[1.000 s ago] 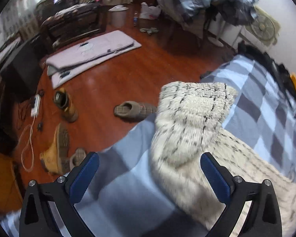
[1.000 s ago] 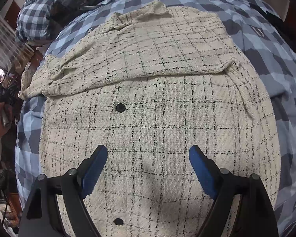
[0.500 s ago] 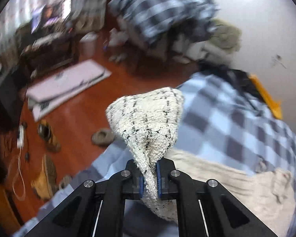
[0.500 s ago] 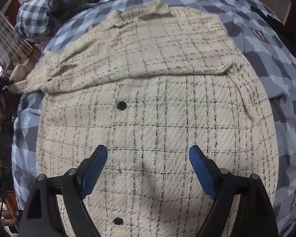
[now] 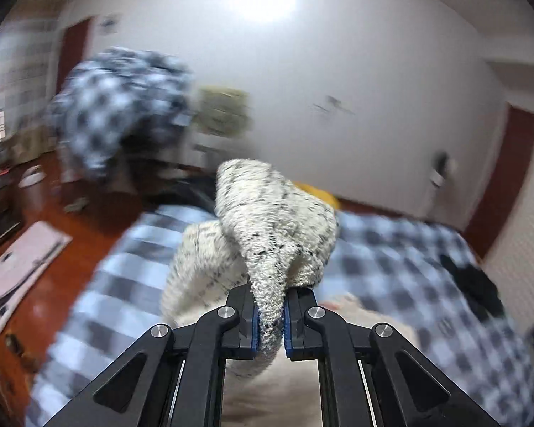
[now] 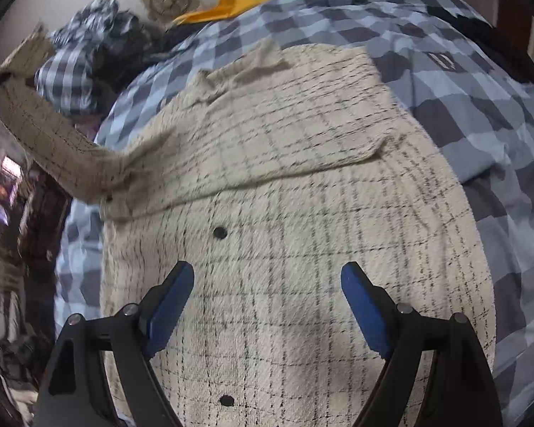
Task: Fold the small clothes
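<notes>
A cream checked jacket (image 6: 284, 213) lies spread on a blue checked bed (image 6: 480, 89). Its sleeve (image 5: 270, 235) could slip free or drag the body out of shape, since only a thin bunch of cloth is pinched and lifted. The left gripper (image 5: 270, 320) is clenched on that sleeve. The right gripper (image 6: 267, 302) hovers over the jacket, jaws wide apart, holding nothing.
</notes>
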Demonstrator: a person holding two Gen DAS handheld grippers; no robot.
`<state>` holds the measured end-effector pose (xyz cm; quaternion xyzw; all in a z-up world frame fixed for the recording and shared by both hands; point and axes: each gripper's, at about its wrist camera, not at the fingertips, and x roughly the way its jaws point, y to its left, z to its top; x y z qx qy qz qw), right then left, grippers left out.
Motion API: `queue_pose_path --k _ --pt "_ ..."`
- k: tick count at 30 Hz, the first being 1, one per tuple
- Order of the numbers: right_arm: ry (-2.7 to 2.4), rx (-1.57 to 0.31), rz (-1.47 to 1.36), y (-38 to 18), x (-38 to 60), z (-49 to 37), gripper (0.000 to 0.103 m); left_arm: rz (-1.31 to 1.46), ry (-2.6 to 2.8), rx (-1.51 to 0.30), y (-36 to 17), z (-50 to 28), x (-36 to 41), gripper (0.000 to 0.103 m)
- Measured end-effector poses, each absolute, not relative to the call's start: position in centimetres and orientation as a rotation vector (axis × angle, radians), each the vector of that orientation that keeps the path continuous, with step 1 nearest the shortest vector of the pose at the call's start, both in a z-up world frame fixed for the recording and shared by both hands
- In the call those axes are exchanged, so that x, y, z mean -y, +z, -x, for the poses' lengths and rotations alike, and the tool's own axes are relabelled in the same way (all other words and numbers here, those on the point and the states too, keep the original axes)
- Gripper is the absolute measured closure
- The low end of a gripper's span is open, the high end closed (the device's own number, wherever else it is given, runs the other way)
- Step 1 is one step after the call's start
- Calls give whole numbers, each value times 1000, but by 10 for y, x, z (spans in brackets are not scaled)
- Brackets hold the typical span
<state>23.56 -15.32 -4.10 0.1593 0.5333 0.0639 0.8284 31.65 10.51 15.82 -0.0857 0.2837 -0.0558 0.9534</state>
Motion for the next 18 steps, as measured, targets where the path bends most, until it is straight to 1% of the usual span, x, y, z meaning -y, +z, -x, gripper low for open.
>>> queue_pose_path --k 3,4,5,6,7,8,9,10,13,18 --pt "82 -1113 -396 -38 183 -247 21 186 -234 -679 131 -321 -41 94" --pt "64 -1110 -429 -38 195 -250 21 227 -331 -777 109 -324 -18 93" --pt "47 -1109 -458 -39 205 -252 21 244 -396 -862 91 -327 -1 89" --pt "25 -1108 -493 -40 216 -254 21 230 -448 -986 66 -327 17 86" --pt "1 -1106 -534 -41 226 -253 21 219 -474 -1060 45 -327 25 71" --pt "-16 -1104 -570 -43 234 -252 21 204 -474 -1114 25 -323 32 38" --pt "-29 -1102 -607 -45 241 -250 21 194 -458 -1157 6 -316 35 16" --pt "-36 -1104 -637 -47 246 -250 21 199 -437 -1176 -10 -308 32 0" --pt "-35 -1123 -673 -51 253 -253 21 237 -343 -1209 -34 -279 20 0" --pt "-12 -1149 -657 -56 246 -256 21 148 -125 -1190 -26 -216 -20 0"
